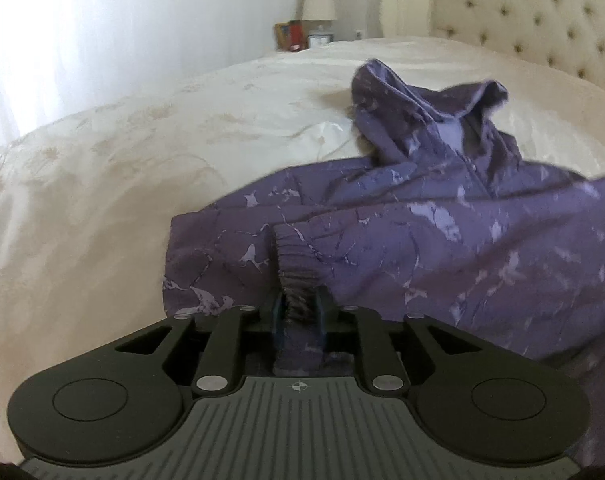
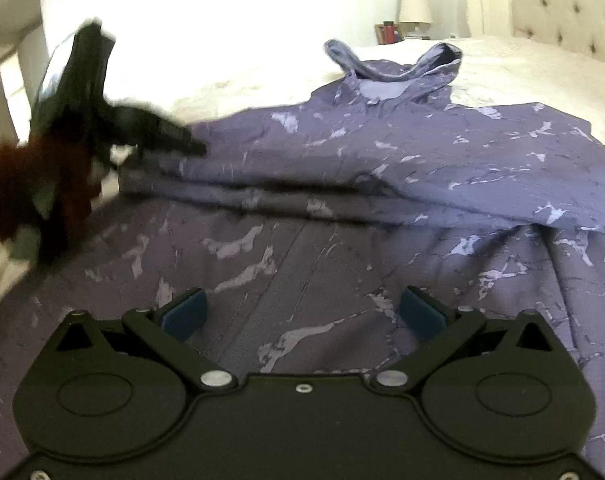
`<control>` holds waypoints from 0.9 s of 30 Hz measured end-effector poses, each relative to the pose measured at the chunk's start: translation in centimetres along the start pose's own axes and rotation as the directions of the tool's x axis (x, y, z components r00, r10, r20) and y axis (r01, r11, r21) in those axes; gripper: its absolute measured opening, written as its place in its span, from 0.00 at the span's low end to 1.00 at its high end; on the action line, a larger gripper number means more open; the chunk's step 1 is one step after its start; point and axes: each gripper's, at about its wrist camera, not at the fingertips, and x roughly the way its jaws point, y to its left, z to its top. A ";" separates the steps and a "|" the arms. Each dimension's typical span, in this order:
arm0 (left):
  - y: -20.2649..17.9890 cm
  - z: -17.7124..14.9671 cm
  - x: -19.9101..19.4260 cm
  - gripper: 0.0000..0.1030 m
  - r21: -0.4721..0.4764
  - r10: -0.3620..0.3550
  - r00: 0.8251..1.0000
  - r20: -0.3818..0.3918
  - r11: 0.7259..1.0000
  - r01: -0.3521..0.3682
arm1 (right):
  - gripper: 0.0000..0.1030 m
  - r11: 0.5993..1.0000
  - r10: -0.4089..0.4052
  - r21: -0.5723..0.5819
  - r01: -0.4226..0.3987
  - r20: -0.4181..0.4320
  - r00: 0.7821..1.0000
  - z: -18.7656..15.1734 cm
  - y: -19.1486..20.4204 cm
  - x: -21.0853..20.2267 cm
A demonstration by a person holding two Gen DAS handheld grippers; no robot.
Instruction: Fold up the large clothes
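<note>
A large purple hooded jacket [image 1: 442, 216] with pale marble marks lies spread on a cream bed [image 1: 142, 152], its hood [image 1: 414, 108] toward the headboard. My left gripper [image 1: 298, 308] is shut on the ribbed sleeve cuff [image 1: 296, 272], which lies folded over the jacket body. In the right wrist view the jacket [image 2: 402, 152] fills the middle, a sleeve folded across it, the zipper [image 2: 270, 304] running between my fingers. My right gripper [image 2: 302, 312] is open and empty just above the jacket front. The left gripper [image 2: 102, 120] shows blurred at the left, at the jacket's edge.
A tufted cream headboard [image 1: 542, 12] stands at the far right. A nightstand holds a lamp [image 1: 318, 2] and small items beside the bed. The cream bedspread [image 2: 522, 64] stretches beyond the hood. A bright window or curtain [image 1: 82, 20] is at the left.
</note>
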 end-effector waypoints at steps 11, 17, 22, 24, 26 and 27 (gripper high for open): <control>-0.6 -2.5 -0.1 0.19 0.066 -0.003 0.994 0.110 0.998 -0.004 | 0.77 0.930 -0.279 0.304 0.208 0.213 0.936 3.2 -8.9 -6.5; -0.1 -2.4 0.0 0.19 0.043 -0.024 0.994 0.109 0.999 0.020 | 0.76 0.915 -0.292 0.333 0.226 0.164 0.942 5.2 -12.6 -4.2; 0.3 -2.5 0.0 0.19 0.022 -0.042 0.993 0.107 0.999 0.040 | 0.76 0.924 -0.201 0.316 0.215 -0.076 0.977 3.5 -14.3 -1.0; 0.5 -2.5 0.0 0.19 0.013 -0.050 0.993 0.108 0.999 0.049 | 0.75 0.922 -0.208 0.314 0.226 -0.091 0.974 3.9 -14.1 -2.0; 0.6 -2.5 0.1 0.19 0.006 -0.056 0.993 0.108 0.998 0.056 | 0.74 0.917 -0.236 0.323 0.234 -0.034 0.971 4.8 -13.9 -3.7; 0.6 -2.4 0.0 0.19 0.004 -0.057 0.992 0.109 0.998 0.057 | 0.74 0.918 -0.254 0.318 0.237 0.010 0.967 5.3 -13.6 -4.5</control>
